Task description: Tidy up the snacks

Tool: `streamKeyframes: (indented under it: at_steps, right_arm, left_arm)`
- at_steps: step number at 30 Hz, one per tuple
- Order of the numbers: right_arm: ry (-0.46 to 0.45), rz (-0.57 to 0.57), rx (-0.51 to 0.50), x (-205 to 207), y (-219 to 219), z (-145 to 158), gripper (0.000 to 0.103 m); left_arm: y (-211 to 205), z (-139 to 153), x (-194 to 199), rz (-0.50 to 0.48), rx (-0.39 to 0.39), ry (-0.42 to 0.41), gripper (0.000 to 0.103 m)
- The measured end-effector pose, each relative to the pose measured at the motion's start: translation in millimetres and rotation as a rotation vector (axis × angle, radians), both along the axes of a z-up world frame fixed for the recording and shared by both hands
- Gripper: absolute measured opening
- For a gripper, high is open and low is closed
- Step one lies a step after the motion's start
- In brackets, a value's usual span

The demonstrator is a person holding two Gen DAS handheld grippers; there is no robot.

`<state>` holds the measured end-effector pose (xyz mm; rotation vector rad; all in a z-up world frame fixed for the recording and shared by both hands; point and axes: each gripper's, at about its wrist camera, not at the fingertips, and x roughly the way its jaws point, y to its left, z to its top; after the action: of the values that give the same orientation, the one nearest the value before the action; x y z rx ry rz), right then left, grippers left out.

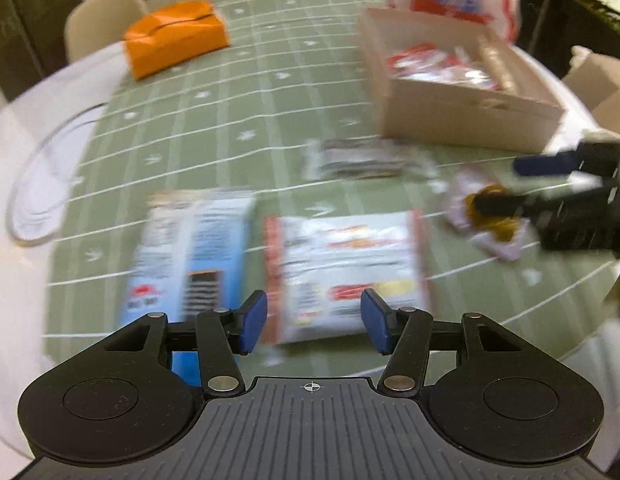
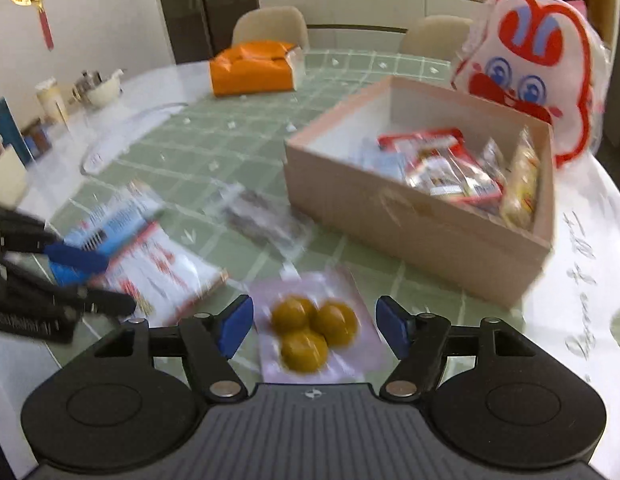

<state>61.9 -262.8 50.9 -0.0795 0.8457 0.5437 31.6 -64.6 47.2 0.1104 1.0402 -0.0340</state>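
My left gripper (image 1: pixel 313 320) stands open above a white-and-red snack packet (image 1: pixel 345 276) that lies flat on the green checked cloth, with a blue snack box (image 1: pixel 190 256) just to its left. In the right wrist view my right gripper (image 2: pixel 313 330) is open over a pale pink packet with three yellow-brown balls (image 2: pixel 310 360); the pads do not touch it. A clear dark packet (image 2: pixel 262 216) lies farther out. The cardboard box (image 2: pixel 389 216) at the right holds several snack packets (image 2: pixel 441 164). Each gripper shows in the other's view: right gripper (image 1: pixel 521 184), left gripper (image 2: pixel 98 282).
An orange tissue box (image 2: pixel 254 68) sits at the far side of the table. A rabbit-print bag (image 2: pixel 529 68) stands behind the cardboard box. A glass dish (image 2: pixel 122 132) lies at the left, with jars and cups (image 2: pixel 98 88) beyond it. Chairs stand behind the table.
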Motion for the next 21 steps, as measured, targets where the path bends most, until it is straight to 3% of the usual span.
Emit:
streamKeyframes:
  at_steps: [2,4,7,9,12,13,14,16,21]
  right_arm:
    - [0.019,0.0,0.029,16.1,8.7,3.6,0.069]
    - [0.017,0.025,0.032,31.0,24.1,2.9,0.069]
    - [-0.009,0.072,-0.031,51.3,53.1,-5.3,0.068]
    - [0.004,0.111,-0.053,63.4,68.2,-13.0,0.068]
    - [-0.009,0.13,-0.081,72.7,85.1,-22.4,0.068]
    - [-0.009,0.134,-0.094,72.9,88.6,-23.8,0.066]
    - [-0.008,0.14,-0.099,71.3,91.8,-23.1,0.056]
    - [0.013,0.168,-0.089,63.8,94.2,-19.5,0.043]
    - [0.074,0.217,-0.073,24.7,88.3,-14.2,0.043]
  left_arm:
    - [18.8,-1.4,-0.3,0.065,0.032,0.0,0.057]
    - [40.2,0.3,-1.9,0.138,0.005,0.006,0.054]
    - [65.7,5.6,-9.6,0.206,-0.174,0.019,0.054]
    - [74.9,3.5,-16.0,0.224,-0.34,0.057,0.054]
    - [76.6,-6.3,-21.3,0.229,-0.523,0.119,0.054]
    - [75.4,-10.1,-22.9,0.231,-0.563,0.133,0.054]
    - [73.6,-13.7,-23.8,0.233,-0.593,0.144,0.054]
    - [70.2,-17.6,-22.7,0.236,-0.619,0.147,0.054]
    - [67.8,-21.2,-4.0,0.245,-0.623,0.133,0.055]
